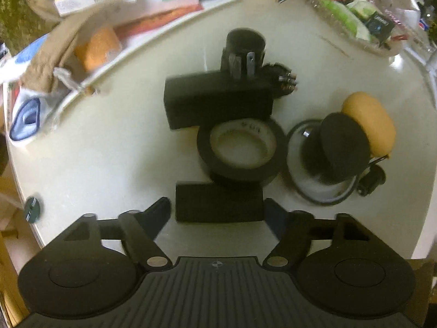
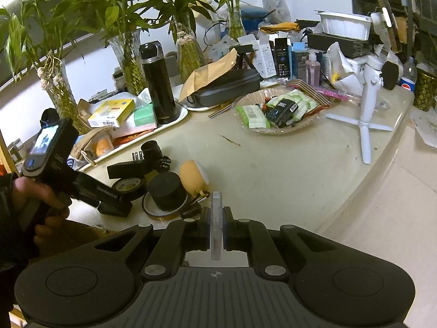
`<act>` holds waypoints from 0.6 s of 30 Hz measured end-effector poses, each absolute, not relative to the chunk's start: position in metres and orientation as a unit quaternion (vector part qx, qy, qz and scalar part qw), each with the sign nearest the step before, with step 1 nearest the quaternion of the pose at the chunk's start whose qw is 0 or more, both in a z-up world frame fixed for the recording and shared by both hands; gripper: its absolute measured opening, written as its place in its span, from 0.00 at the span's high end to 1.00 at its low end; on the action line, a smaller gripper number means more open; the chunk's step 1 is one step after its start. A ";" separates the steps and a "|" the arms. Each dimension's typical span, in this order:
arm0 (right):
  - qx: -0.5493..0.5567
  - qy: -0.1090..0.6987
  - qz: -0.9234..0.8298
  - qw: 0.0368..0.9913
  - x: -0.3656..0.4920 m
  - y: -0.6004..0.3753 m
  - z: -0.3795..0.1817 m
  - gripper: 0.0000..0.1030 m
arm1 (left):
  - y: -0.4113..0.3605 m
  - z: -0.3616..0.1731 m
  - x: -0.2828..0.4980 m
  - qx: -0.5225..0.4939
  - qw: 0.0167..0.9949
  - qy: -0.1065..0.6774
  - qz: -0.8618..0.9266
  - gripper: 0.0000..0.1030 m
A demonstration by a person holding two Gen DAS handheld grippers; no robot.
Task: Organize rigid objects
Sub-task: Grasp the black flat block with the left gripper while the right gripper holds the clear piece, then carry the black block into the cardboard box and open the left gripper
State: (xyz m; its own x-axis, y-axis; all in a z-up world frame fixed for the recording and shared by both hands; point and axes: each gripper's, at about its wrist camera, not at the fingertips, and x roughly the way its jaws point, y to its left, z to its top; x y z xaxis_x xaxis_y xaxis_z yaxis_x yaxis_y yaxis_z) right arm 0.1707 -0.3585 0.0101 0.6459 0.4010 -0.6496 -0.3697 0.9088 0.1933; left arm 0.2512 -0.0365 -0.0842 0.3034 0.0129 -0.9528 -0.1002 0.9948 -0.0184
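the left gripper [image 1: 217, 209] straddles a flat black rectangular block [image 1: 218, 203], jaws around it, contact unclear. the right gripper [image 2: 216, 214] clamps a thin clear plastic slab [image 2: 216, 227].

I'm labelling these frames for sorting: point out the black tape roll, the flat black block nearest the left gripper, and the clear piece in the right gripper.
black tape roll [image 1: 241, 151], left wrist view, black outer band.
flat black block [image 1: 218, 201], left wrist view, top face.
clear piece [image 2: 216, 227], right wrist view, edge between the pads.

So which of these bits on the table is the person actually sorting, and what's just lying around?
Being sorted:
- small black block, between the left gripper fingers
- clear flat piece, clamped in the right gripper
- black tape roll
- long black box

Lying about:
- black flask
- snack basket
- white tripod
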 end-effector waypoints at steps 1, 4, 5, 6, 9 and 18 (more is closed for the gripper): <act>0.022 0.363 0.212 0.907 0.170 -0.358 0.010 0.90 | -0.038 -0.084 0.250 -0.033 0.808 0.588 0.037 0.33; 0.019 0.363 0.212 0.907 0.170 -0.358 0.010 0.90 | -0.038 -0.084 0.248 -0.031 0.809 0.586 0.036 0.34; 0.018 0.363 0.212 0.907 0.170 -0.358 0.010 0.90 | -0.037 -0.084 0.247 -0.030 0.809 0.586 0.035 0.34; 0.016 0.363 0.212 0.907 0.170 -0.358 0.010 0.90 | -0.037 -0.084 0.247 -0.027 0.809 0.586 0.035 0.34; 0.010 0.364 0.210 0.907 0.169 -0.356 0.011 0.90 | -0.036 -0.082 0.243 -0.020 0.810 0.585 0.033 0.34; 0.004 0.372 0.200 0.906 0.166 -0.348 0.013 0.90 | -0.027 -0.052 0.220 -0.015 0.824 0.566 0.013 0.35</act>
State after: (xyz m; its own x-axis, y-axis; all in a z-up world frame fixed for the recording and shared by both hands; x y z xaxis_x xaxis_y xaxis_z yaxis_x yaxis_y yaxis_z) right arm 0.1662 -0.3483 0.0129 0.6428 0.3648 -0.6736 -0.3589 0.9203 0.1558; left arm 0.2205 -0.0265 -0.0524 0.3597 0.0045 -0.9331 -0.0387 0.9992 -0.0100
